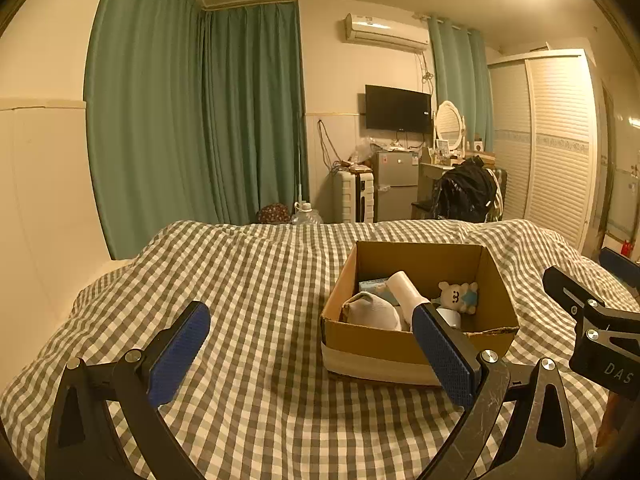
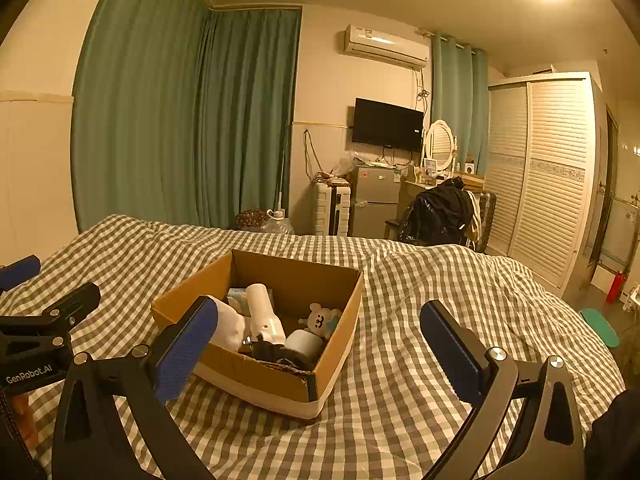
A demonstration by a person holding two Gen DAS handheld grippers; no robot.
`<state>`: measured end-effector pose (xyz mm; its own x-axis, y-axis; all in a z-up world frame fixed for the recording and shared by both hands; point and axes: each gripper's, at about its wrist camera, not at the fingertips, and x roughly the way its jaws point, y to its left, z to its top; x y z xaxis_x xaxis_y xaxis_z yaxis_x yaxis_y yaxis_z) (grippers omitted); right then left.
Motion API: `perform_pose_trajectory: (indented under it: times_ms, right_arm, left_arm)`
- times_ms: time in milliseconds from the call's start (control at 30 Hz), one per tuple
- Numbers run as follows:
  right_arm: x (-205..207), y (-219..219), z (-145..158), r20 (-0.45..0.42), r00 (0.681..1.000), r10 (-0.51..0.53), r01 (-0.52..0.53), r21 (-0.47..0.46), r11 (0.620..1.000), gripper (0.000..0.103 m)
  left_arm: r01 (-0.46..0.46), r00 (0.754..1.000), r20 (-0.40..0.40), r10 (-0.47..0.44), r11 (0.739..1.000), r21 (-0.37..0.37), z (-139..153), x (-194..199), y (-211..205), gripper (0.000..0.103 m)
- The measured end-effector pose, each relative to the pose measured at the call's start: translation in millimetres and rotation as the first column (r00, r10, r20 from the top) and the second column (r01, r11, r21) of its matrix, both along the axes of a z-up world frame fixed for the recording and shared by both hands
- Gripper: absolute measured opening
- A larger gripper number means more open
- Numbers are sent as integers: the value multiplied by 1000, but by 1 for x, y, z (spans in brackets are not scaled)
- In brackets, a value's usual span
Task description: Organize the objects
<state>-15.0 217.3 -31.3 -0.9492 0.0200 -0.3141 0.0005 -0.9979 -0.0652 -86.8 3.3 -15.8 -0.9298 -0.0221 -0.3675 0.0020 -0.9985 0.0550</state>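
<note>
Left wrist view: the left gripper is wide open and holds nothing. Its 2 blue pads sit low in the frame, 1 at the lower left and 1 at the lower right. The cardboard box rests on the checked blanket, right of the middle of the frame. So the box lies ahead and to the right of this gripper. The right pad covers a bit of the box's near side. Inside, a white bottle leans with its long side running from the back of the box toward the camera. A small bear toy sits to its right.

Right wrist view: the right gripper is wide open too, with nothing in it. The box sits in the middle of the frame, a little to the left. The left pad overlaps its near left corner. The bottle lies long-ways again, and a white roll is near the front. I think the right gripper faces the box more squarely, so it is better placed to reach in.
</note>
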Motion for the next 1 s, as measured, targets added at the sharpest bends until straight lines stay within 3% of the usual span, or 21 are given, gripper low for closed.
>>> perform_pose_trajectory:
  times_ms: [1000]
  right_arm:
    - [-3, -9, -8, 31, 999, 7, -8, 25, 1000, 102]
  left_arm:
    - [-8, 1000, 17, 8, 1000, -11, -6, -3, -1, 103]
